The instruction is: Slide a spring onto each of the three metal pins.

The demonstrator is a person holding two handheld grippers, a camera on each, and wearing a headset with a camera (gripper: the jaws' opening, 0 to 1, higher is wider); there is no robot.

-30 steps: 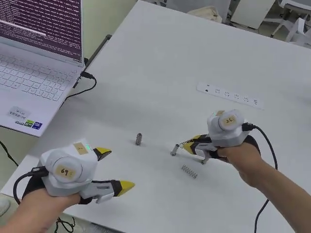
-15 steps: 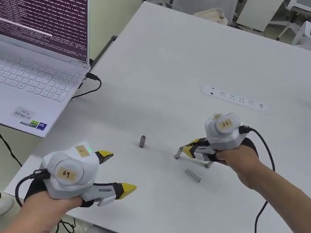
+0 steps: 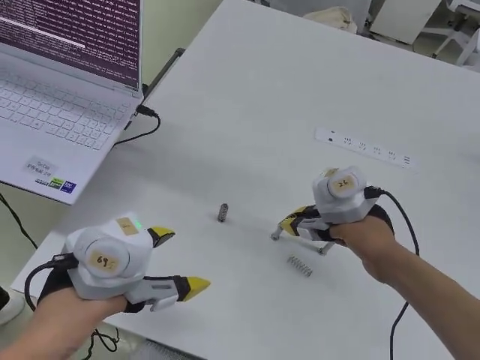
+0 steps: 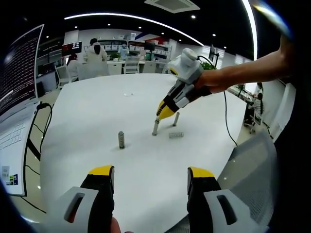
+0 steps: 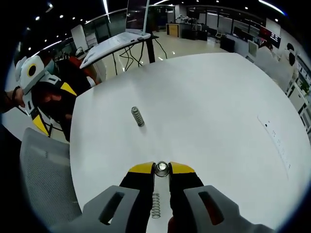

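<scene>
A pin wearing a spring (image 3: 223, 213) (image 4: 121, 140) (image 5: 138, 116) stands upright mid-table. My right gripper (image 3: 287, 224) (image 5: 162, 171) is shut on a second spring (image 5: 155, 205), which lies between its jaws. Its yellow tips touch the top of a bare pin (image 3: 276, 234) (image 4: 155, 127) (image 5: 162, 168). Another bare pin (image 4: 176, 119) (image 3: 324, 248) stands just behind that gripper. A loose spring (image 3: 299, 265) (image 4: 175, 135) lies on the table in front of it. My left gripper (image 3: 180, 259) (image 4: 150, 175) hovers open and empty near the table's front left edge.
An open laptop (image 3: 60, 97) sits at the left with a black cable (image 3: 142, 124) running from it. A white power strip (image 3: 364, 148) lies at the back right. The table's front edge (image 3: 225, 352) is close below the left gripper.
The right gripper has edged left, bringing its tips and the held spring up against the bare pin. The left gripper has stayed in place; the camera drifted slightly.
</scene>
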